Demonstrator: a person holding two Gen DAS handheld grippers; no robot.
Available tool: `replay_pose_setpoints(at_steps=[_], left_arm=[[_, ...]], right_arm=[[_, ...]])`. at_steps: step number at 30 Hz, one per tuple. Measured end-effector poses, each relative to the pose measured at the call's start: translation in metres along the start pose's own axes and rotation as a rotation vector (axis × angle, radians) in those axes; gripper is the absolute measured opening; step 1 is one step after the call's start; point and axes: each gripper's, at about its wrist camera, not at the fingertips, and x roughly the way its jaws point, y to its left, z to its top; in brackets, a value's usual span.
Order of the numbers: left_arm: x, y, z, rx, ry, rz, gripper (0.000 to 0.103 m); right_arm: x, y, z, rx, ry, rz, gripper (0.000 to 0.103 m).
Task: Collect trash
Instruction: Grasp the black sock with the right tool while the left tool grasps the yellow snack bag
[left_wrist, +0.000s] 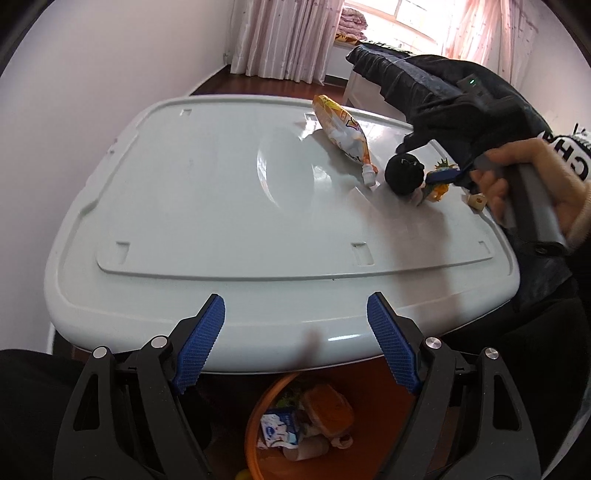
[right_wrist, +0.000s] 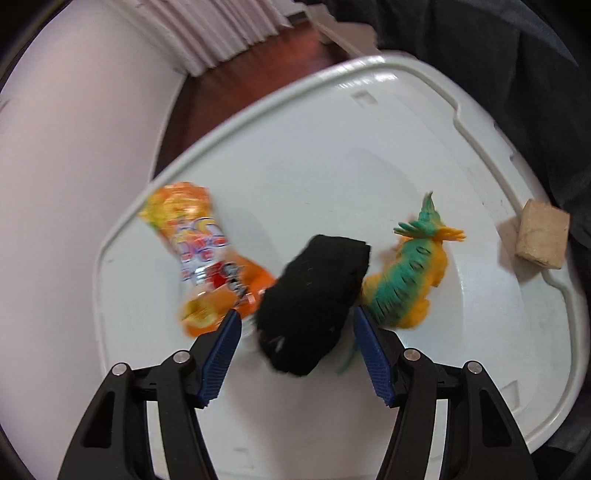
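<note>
An orange drink pouch (left_wrist: 341, 134) (right_wrist: 199, 251) lies on the white table (left_wrist: 184, 203) (right_wrist: 295, 158). Beside it are a black fuzzy toy (left_wrist: 404, 173) (right_wrist: 314, 291), an orange and green dinosaur toy (left_wrist: 439, 188) (right_wrist: 406, 273) and a small tan cube (left_wrist: 476, 201) (right_wrist: 541, 236). My right gripper (right_wrist: 295, 315) (left_wrist: 437, 179), held by a hand, hovers open over the black toy, which sits between its fingers without being pressed. My left gripper (left_wrist: 295, 306) stands open and holds nothing over the table's near edge.
An orange bin (left_wrist: 258, 417) with a milk carton and other rubbish stands on the floor under the near table edge. A dark jacket (left_wrist: 424, 88) lies at the far right. A white wall runs along the left, and curtains hang at the back.
</note>
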Motion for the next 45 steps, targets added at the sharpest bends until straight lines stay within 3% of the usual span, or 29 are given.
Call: replay_pose_setpoints(at_steps=[5,10,16,19,21,23,26,29,32,37,40,45], left_arm=[[-0.003,0.004,-0.001,-0.016,-0.003,-0.013,0.078],[-0.004,0.011,-0.003,-0.048,-0.005,-0.016,0.078],[-0.004,0.015,-0.002,-0.074,-0.007,-0.025,0.078],[-0.002,0.015,-0.002,-0.076,-0.003,-0.019,0.078],[0.0,0.017,-0.003,-0.081,0.0,-0.001,0.078],[0.004,0.019,-0.003,-0.087,0.004,0.02,0.078],[0.01,0.019,-0.002,-0.097,0.023,0.036,0.078],[0.016,0.012,0.009,-0.092,0.039,0.041,0.078],[0.023,-0.005,0.037,-0.095,0.032,0.004,0.078],[0.049,-0.035,0.111,-0.125,-0.004,-0.078,0.078],[0.074,-0.048,0.146,-0.129,-0.008,-0.063,0.078],[0.123,-0.071,0.186,-0.092,0.02,-0.006,0.078]], right_arm=[[0.014,0.029,0.01,-0.061,-0.012,-0.133,0.07],[0.035,0.033,0.0,-0.071,0.037,-0.196,0.055],[0.028,0.036,-0.021,-0.168,-0.023,-0.212,0.047],[0.014,0.037,-0.034,-0.209,-0.047,-0.147,0.045],[-0.008,0.036,-0.052,-0.246,-0.06,-0.017,0.045],[-0.026,0.026,-0.07,-0.312,-0.071,0.034,0.045],[-0.056,0.015,-0.107,-0.473,-0.122,0.042,0.045],[-0.07,-0.007,-0.132,-0.542,-0.183,0.029,0.045],[-0.074,-0.034,-0.145,-0.514,-0.225,0.067,0.045],[-0.081,-0.065,-0.139,-0.368,-0.194,0.178,0.046],[-0.093,-0.078,-0.132,-0.304,-0.225,0.177,0.046],[-0.101,-0.09,-0.128,-0.216,-0.244,0.251,0.046]])
